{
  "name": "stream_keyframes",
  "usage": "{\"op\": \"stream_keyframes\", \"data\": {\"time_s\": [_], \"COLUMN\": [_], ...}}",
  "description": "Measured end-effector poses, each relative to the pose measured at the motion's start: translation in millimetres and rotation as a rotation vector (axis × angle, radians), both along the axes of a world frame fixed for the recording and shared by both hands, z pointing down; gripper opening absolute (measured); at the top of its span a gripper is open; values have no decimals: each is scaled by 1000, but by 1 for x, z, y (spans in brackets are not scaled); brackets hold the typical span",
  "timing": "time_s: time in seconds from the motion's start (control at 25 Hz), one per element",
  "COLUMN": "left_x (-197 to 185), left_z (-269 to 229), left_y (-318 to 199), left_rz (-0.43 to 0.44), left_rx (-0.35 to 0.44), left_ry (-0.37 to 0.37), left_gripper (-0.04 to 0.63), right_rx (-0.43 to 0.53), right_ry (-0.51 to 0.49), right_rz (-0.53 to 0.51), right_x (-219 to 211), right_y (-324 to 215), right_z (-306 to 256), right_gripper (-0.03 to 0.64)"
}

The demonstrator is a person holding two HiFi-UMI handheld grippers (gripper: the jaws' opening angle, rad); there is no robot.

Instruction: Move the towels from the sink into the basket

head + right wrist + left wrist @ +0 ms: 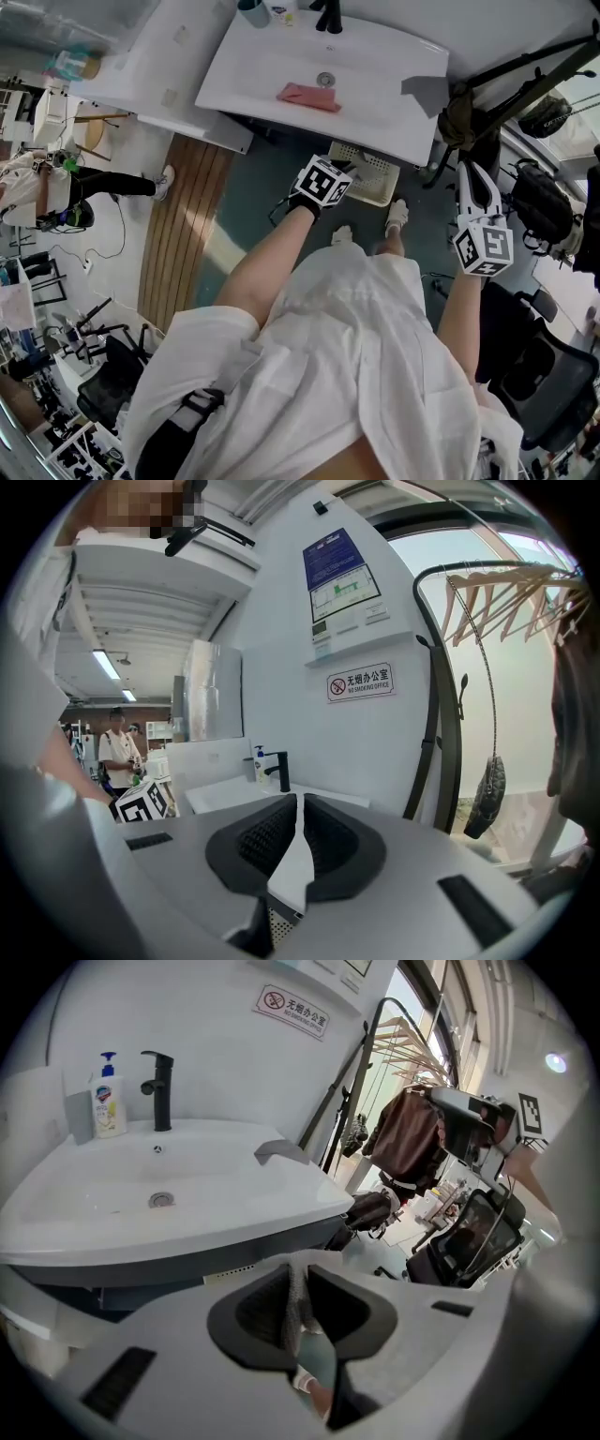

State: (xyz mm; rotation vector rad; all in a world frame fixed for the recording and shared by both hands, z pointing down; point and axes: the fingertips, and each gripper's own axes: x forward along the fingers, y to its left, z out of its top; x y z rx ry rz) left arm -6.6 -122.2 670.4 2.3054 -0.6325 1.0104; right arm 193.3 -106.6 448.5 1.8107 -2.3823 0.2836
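1. The white rectangular ceramic sink stands ahead of me, with a black tap at its back edge.
2. A cream perforated plastic basket sits on the floor under the sink's front edge.
3. My left gripper points down at the basket's left edge, clenched on a pale grey woven towel.
4. My right gripper is held well off to the side, its jaws together and nothing between them.
5. A pink folded towel lies in the sink, just beside the drain.
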Motion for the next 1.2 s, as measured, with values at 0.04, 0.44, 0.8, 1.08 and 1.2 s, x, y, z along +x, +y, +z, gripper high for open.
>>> {"op": "stream_keyframes", "data": {"time_s": [0.04,0.44,0.8,1.08,1.2], "left_x": [0,1,-1,-14,-21], "left_z": [1,-10,-32,-45,-49], "left_y": [-1,-15,-28,-40,-53], "left_rz": [-9,-86,-105,-132,-148], "left_rx": [-2,6,62,106,125], "left_ry": [3,75,109,116,115], "left_gripper": [73,115,115,117,124], "right_rx": [1,4,10,7,2], "right_ry": [1,5,1,-1,3], "right_rz": [0,-5,-17,-36,-52], "right_x": [1,3,-2,-11,-16], "right_y": [-1,-5,-9,-17,-25], "right_z": [-1,-3,-4,-2,0], "right_gripper": [32,32,32,32,32]}}
